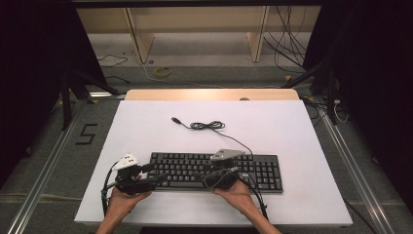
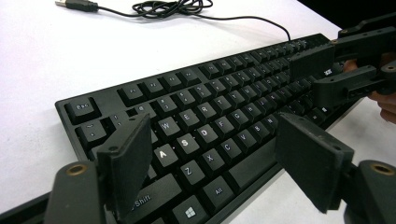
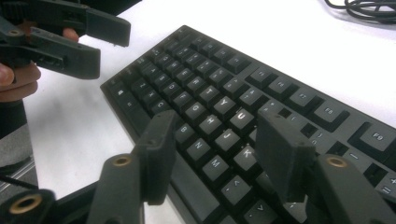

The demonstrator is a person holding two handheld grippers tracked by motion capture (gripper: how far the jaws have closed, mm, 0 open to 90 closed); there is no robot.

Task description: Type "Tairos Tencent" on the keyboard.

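Observation:
A black keyboard [image 1: 214,170] lies near the front edge of the white table [image 1: 272,126]. Its cable [image 1: 207,126] is coiled behind it and ends in a loose USB plug [image 1: 176,119]. My left gripper [image 1: 155,174] hovers over the keyboard's left end. In the left gripper view it [image 2: 215,140] stands open above the letter keys of the keyboard [image 2: 210,107], with nothing between its jaws. My right gripper [image 1: 214,171] is over the keyboard's middle. In the right gripper view it [image 3: 217,130] is open over the keys [image 3: 210,93], pressing on nothing. The left gripper [image 3: 109,46] is at that view's upper left.
Bare white tabletop stretches behind and to both sides of the keyboard. Beyond the table stand wooden shelf legs [image 1: 139,41], with loose cables [image 1: 287,44] on the floor. Metal rails [image 1: 44,170] run along both sides of the table. The right gripper [image 2: 336,70] crosses the left gripper view's upper right.

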